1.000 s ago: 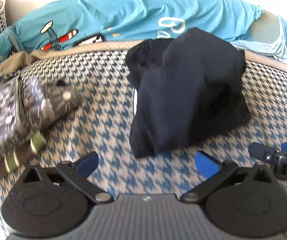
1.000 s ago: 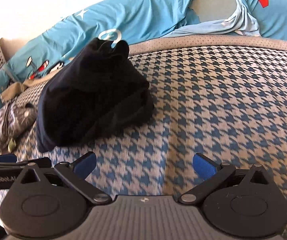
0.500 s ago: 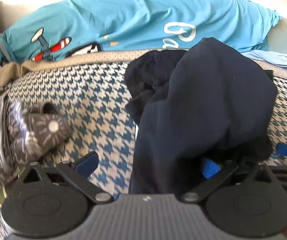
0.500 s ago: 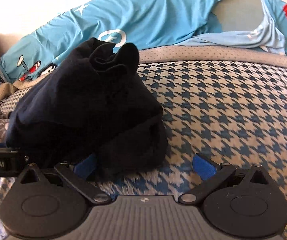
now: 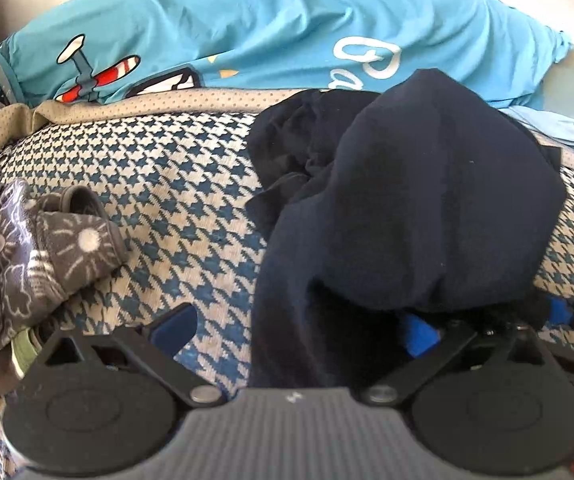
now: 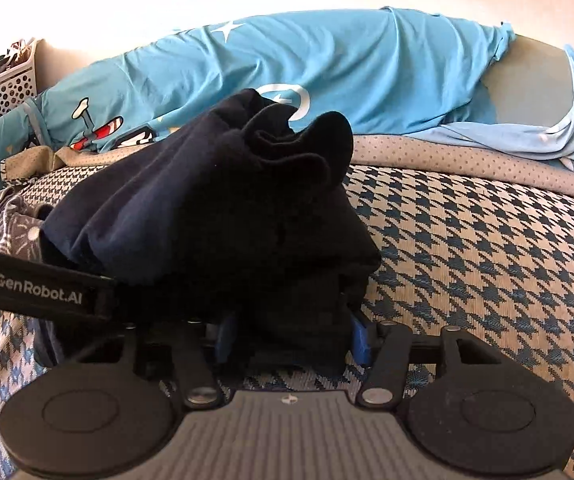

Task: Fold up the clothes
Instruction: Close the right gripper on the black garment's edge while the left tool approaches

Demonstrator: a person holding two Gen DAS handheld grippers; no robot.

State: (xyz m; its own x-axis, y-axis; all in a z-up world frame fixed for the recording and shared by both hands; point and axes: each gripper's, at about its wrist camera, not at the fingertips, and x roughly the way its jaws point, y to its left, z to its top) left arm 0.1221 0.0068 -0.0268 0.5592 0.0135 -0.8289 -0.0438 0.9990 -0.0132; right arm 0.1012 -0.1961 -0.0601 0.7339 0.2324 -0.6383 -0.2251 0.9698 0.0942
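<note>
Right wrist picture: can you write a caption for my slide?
Right gripper closing on the crumpled dark garment atop a houndstooth cushion.

Matt dark cloth garment (image 5: 427, 208) on coarse woven houndstooth cover (image 5: 175, 184); smooth turquoise sheet (image 5: 247, 28).

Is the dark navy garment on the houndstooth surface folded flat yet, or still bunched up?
Still bunched. The dark navy garment sits in a rumpled heap with loose ruffled edges on top, on the houndstooth surface; no flat, squared folds show.

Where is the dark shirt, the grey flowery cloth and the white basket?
dark shirt (image 5: 427, 200), left wrist view, on its bulging middle fold.
grey flowery cloth (image 5: 15, 264), left wrist view, on its printed top.
white basket (image 6: 3, 92), right wrist view, on its holed side wall.
</note>
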